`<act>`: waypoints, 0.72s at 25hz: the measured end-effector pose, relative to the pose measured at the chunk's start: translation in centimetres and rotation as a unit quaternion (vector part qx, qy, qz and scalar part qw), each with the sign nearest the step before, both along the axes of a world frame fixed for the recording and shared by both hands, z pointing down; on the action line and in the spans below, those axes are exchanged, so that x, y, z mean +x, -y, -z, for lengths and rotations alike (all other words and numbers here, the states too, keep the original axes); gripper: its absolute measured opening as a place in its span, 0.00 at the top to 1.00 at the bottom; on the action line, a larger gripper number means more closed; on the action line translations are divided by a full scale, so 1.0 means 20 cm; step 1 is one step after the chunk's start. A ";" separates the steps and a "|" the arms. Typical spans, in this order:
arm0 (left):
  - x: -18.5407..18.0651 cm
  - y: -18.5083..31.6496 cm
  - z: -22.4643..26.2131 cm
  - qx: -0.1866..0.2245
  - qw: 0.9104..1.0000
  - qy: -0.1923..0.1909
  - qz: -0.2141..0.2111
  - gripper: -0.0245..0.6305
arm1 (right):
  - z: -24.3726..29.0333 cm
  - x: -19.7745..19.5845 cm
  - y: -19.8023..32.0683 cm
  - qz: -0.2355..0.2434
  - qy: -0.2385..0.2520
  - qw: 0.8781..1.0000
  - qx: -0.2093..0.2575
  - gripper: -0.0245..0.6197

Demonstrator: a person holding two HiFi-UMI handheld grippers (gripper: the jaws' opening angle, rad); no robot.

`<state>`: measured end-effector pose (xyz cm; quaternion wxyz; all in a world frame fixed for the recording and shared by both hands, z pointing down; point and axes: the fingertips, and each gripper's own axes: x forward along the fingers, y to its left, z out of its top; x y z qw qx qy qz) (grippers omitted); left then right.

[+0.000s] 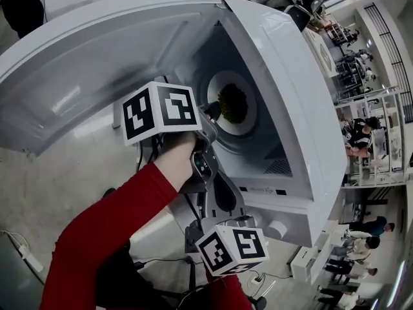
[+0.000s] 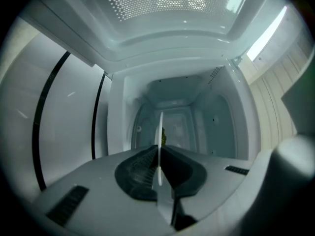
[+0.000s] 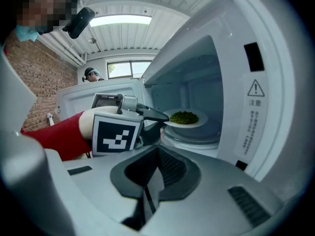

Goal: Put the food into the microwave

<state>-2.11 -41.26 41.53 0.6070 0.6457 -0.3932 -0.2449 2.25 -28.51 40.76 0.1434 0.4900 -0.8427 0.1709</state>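
Green food [image 1: 232, 102] on white plate [image 1: 246, 123], white microwave [image 1: 303, 141] (red sleeve [image 1: 110, 231]).

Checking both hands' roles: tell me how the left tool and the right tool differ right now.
The left tool is clamped on the rim of the plate of green food; the right tool is shut on nothing. The left tool reaches inside the microwave; the right tool hangs outside it. Both face the microwave.

We held the plate [image 1: 250, 113] of green food [image 1: 233, 103] by its rim with our left gripper [image 1: 211, 110] inside the open microwave [image 1: 303, 128]; our right gripper [image 1: 224, 196] hung lower, near the knob [image 1: 277, 229].
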 end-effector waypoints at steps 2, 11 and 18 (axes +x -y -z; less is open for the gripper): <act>0.00 0.01 0.00 -0.001 1.000 0.005 -0.001 0.93 | -0.01 0.00 0.01 0.000 -0.003 1.000 -0.011 0.94; -0.01 0.05 -0.03 -0.014 1.000 0.017 -0.005 0.93 | -0.02 -0.06 0.06 0.005 -0.002 1.000 -0.030 0.94; 0.02 0.11 -0.05 -0.028 0.999 0.022 -0.021 0.93 | -0.03 -0.06 0.08 0.001 -0.012 0.999 -0.036 0.94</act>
